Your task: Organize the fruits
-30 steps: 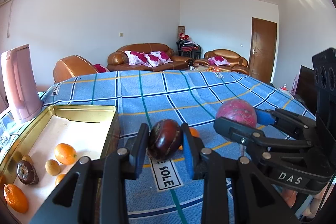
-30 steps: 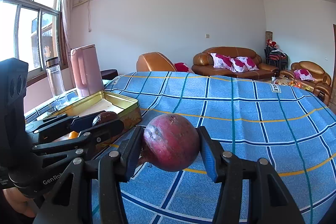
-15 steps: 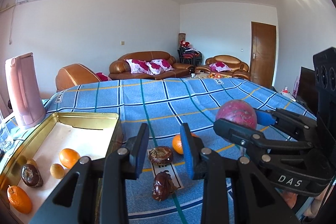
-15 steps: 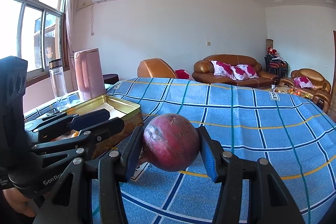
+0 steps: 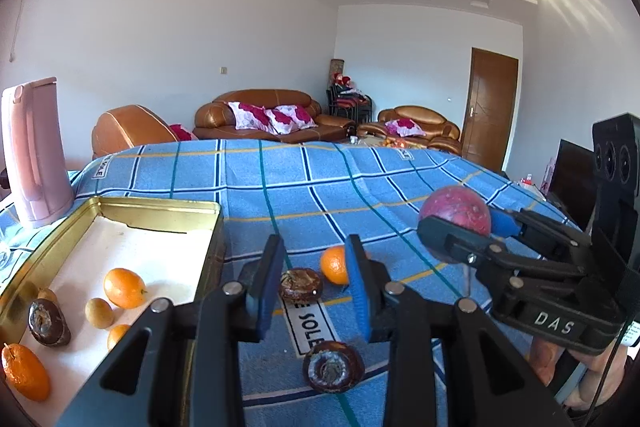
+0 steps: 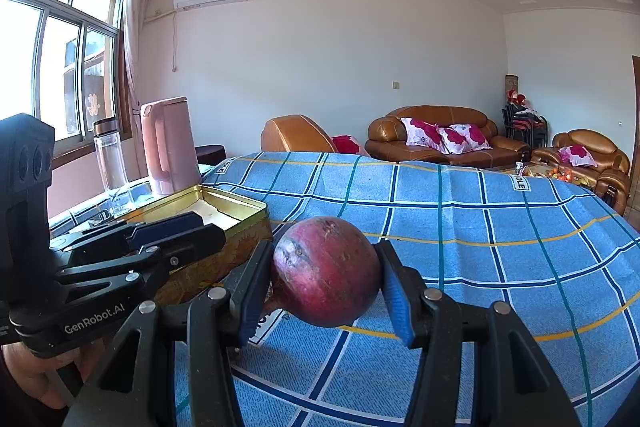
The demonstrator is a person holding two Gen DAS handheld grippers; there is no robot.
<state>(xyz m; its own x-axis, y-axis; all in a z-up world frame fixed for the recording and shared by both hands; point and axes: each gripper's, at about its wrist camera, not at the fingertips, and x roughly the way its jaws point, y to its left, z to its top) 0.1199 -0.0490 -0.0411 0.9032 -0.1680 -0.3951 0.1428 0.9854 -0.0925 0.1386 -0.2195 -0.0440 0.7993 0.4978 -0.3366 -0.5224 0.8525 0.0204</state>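
Observation:
My left gripper (image 5: 312, 267) hangs above the blue checked cloth (image 5: 280, 187); its jaws are opening and nothing is between them. Below it lie two dark brown fruits (image 5: 300, 283) (image 5: 333, 367) and an orange (image 5: 334, 265). My right gripper (image 6: 322, 267) is shut on a red pomegranate (image 6: 326, 271), held above the cloth; in the left wrist view the pomegranate (image 5: 456, 211) shows at the right. A gold tin tray (image 5: 160, 205) at the left holds oranges (image 5: 124, 287), a dark fruit (image 5: 48, 321) and small yellow fruits (image 5: 99, 313).
A pink kettle (image 5: 34, 151) stands behind the tray, with a glass bottle (image 6: 110, 159) beside it near the window. In the right wrist view the left gripper (image 6: 204, 229) is at the tray's near corner. Sofas stand beyond the table's far edge.
A second ago my left gripper held a dark brown fruit; that fruit now lies on the cloth and the jaws have spread wider. The right gripper keeps its grip on the pomegranate.

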